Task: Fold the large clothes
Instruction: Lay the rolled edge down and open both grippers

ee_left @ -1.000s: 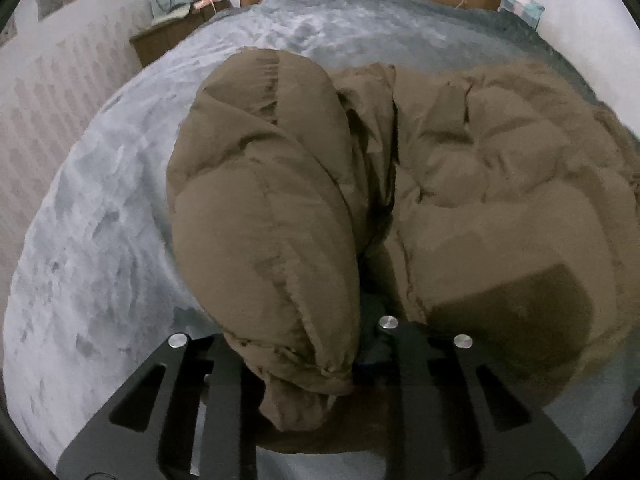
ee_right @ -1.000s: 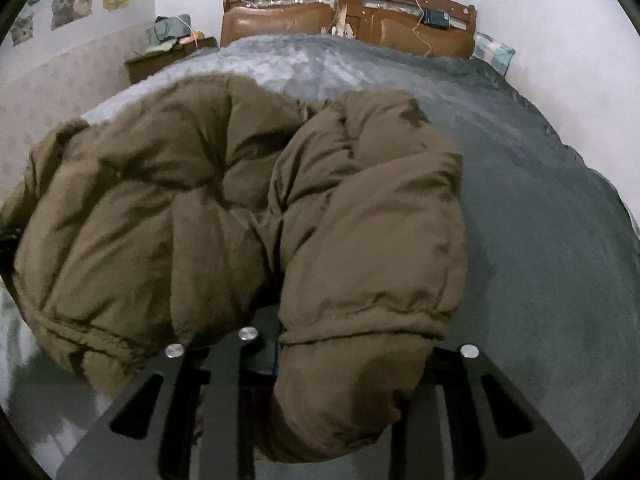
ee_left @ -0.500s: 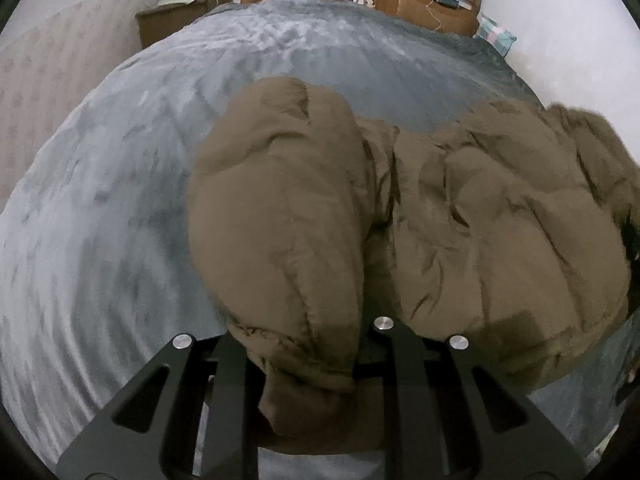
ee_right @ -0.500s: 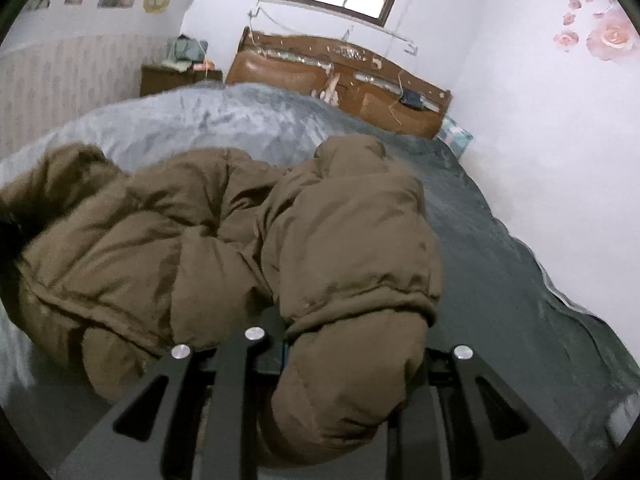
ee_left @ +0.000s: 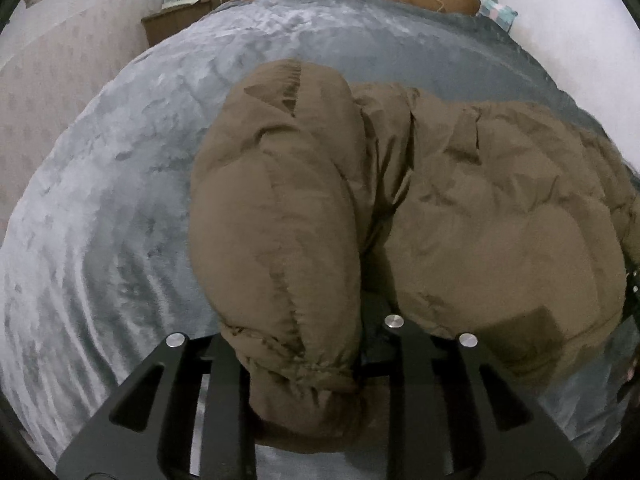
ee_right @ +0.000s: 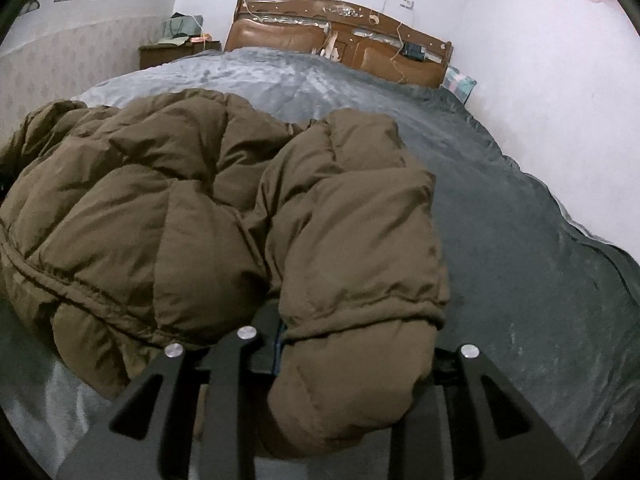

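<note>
A big brown puffer jacket lies bunched on a grey bed. In the left wrist view its left sleeve runs down into my left gripper, whose jaws are opening while the cuff still fills the gap between the fingers. In the right wrist view the jacket's body sits to the left. The other sleeve hangs into my right gripper, whose jaws are also opening with the padded cuff pressed between them. Both cuffs bulge out below the fingers, and the pads are hidden by fabric.
The grey plush blanket covers the whole bed. A brown wooden headboard stands at the far end, with a nightstand piled with items at its left and a pillow at its right. White walls close in on the right.
Both grippers have drawn back across the bed with the sleeves in them, dragging the jacket along. More blanket now shows beyond the jacket, and the right view has tipped up.
</note>
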The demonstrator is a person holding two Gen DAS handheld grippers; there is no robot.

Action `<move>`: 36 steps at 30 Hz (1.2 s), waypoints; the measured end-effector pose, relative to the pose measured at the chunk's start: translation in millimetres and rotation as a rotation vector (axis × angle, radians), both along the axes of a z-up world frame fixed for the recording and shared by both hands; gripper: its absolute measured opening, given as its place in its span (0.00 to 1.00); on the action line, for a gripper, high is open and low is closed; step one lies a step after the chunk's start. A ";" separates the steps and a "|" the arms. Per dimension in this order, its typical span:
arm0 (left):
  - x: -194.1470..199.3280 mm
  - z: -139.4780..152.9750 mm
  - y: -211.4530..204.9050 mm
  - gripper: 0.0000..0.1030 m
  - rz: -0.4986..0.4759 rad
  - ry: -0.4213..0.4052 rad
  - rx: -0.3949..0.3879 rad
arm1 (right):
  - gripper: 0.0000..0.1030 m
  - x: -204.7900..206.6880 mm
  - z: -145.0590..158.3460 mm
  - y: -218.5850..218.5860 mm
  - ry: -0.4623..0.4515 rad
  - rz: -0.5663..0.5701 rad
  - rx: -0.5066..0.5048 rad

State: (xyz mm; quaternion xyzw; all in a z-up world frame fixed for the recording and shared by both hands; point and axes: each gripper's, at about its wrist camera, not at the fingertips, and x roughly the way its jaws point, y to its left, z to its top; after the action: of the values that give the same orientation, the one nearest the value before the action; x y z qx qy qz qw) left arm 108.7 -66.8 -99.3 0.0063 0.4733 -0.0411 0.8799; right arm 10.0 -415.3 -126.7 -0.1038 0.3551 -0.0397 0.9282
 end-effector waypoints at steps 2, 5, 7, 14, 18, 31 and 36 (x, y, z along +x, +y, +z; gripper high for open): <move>0.6 0.0 -2.3 0.23 0.003 0.000 -0.002 | 0.28 -2.7 -4.1 -2.3 0.002 -0.001 0.007; 3.4 0.8 -6.9 0.23 -0.002 -0.003 0.009 | 0.29 -4.7 -10.1 -3.6 0.012 -0.004 0.009; -6.2 -0.2 1.5 0.24 -0.006 -0.010 0.020 | 0.31 -2.7 -10.8 -4.9 0.017 -0.007 0.015; -11.4 -3.6 6.3 0.46 0.042 -0.009 0.003 | 0.51 2.0 -12.0 -14.1 0.036 -0.029 0.043; -11.6 -4.8 12.0 0.53 0.039 -0.003 0.002 | 0.57 -0.6 -13.2 -23.4 0.044 -0.033 0.087; -3.2 -10.0 26.8 0.63 0.063 0.027 -0.081 | 0.63 -13.6 -9.1 -38.1 0.054 -0.043 0.176; -4.5 -6.7 33.7 0.70 0.057 0.019 -0.062 | 0.63 -13.0 -9.5 -51.1 0.065 -0.049 0.242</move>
State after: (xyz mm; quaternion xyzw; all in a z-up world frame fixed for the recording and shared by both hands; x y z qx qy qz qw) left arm 104.2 -33.1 -106.0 -0.0348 0.4802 -0.0308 0.8759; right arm -3.0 -466.4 -136.2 0.0165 0.3898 -0.0159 0.9206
